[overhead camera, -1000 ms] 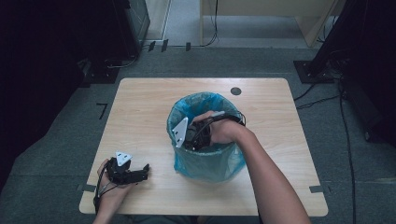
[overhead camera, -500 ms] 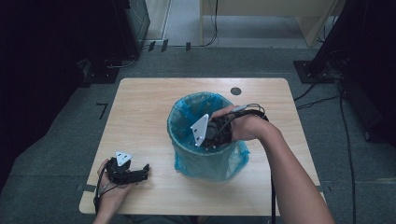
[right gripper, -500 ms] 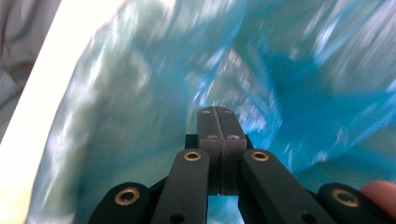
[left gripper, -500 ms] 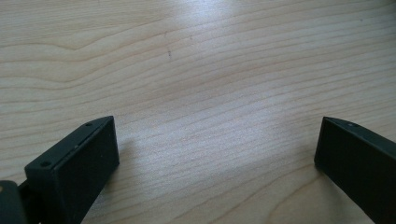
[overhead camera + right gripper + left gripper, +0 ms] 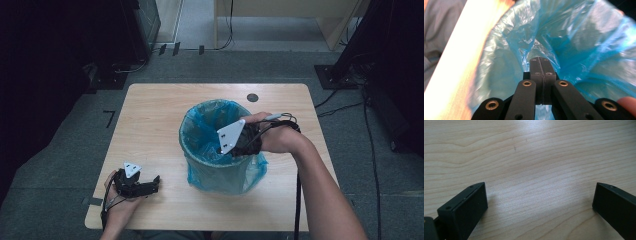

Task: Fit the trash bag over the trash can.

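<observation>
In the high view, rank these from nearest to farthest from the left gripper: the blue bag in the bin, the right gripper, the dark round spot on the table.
From the left gripper:
1. Blue bag, just to its right, mid-table.
2. Right gripper, shut, above the bag's opening.
3. Dark round spot, near the table's far edge.

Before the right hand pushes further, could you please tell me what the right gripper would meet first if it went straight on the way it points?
Most likely the blue bag lining the bin: the right gripper, fingers shut, points down into it. Depth is hard to judge, so which part of the bag is uncertain.
</observation>
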`<state>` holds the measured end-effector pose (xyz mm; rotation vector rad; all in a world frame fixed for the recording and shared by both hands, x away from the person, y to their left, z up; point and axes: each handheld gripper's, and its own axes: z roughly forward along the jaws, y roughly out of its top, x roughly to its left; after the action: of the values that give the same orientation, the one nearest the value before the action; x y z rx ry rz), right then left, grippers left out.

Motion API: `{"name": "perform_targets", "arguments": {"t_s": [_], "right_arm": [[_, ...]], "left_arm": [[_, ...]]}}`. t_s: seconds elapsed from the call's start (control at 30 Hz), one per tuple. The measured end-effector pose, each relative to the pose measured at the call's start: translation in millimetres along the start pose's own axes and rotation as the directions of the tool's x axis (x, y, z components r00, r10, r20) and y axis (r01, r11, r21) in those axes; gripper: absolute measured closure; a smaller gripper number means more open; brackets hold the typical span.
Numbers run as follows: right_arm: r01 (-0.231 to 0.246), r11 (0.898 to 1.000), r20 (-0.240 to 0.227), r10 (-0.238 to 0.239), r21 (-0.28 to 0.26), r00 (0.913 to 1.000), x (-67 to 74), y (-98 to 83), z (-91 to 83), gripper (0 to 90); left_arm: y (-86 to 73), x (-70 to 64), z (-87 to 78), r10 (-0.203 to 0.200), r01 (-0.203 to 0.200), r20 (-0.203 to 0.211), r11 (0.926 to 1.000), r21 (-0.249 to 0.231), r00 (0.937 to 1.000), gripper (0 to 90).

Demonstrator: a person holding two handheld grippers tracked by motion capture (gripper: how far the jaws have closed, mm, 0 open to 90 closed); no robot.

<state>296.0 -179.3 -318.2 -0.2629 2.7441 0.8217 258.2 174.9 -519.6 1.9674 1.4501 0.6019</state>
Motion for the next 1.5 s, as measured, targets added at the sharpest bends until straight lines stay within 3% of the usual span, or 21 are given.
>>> {"name": "perform_targets", "arguments": {"t_s": [0.33, 0.53, 0.77, 1.1, 1.2, 1.27, 1.43, 1.5], "right_arm": [[-0.054, 0.991, 0.068, 0.063, -0.125, 0.9956, 22.8, -20.6, -50.2, 90.0], [-0.09, 0.981, 0.053, 0.1, -0.174, 0.9936, 42.4, -42.7, -65.0, 90.0], [-0.138, 0.975, 0.017, 0.143, -0.176, 0.9896, 61.3, -70.9, -63.4, 90.0], [-0.209, 0.961, -0.013, 0.21, -0.184, 0.9777, 80.6, -100.4, -41.3, 90.0], [-0.26, 0.946, 0.01, 0.267, -0.196, 0.9638, 84.1, -113.7, -33.4, 90.0], [-0.301, 0.927, 0.033, 0.316, -0.223, 0.9482, 85.7, -123.1, -29.1, 80.6], [-0.401, 0.876, 0.057, 0.43, -0.267, 0.9012, 92.1, -146.6, -18.5, 63.5], [-0.452, 0.849, 0.071, 0.486, -0.274, 0.871, 93.8, -155.3, -13.5, 54.1]], "left_arm": [[0.0, -0.1, 0.1, -0.001, 0.001, -0.001, 1.0, -0.001, 1.0, 0.0], [0.0, 0.0, 0.1, 0.0, 0.0, -0.001, 1.0, 0.0, 1.0, 0.0], [0.0, -0.1, 0.2, 0.0, 0.0, -0.001, 1.0, -0.001, 1.0, 0.0], [0.0, -0.1, 0.2, -0.001, 0.001, -0.001, 1.0, -0.002, 1.0, 0.0], [0.0, -0.1, 0.2, -0.001, 0.001, -0.001, 1.0, -0.001, 1.0, 0.0], [0.0, -0.1, 0.2, -0.001, 0.001, -0.001, 1.0, -0.002, 1.0, 0.0], [0.0, -0.1, 0.2, 0.0, 0.0, -0.001, 1.0, -0.001, 1.0, 0.0], [0.0, -0.1, 0.2, 0.0, 0.0, -0.001, 1.0, -0.001, 1.0, 0.0]]}}
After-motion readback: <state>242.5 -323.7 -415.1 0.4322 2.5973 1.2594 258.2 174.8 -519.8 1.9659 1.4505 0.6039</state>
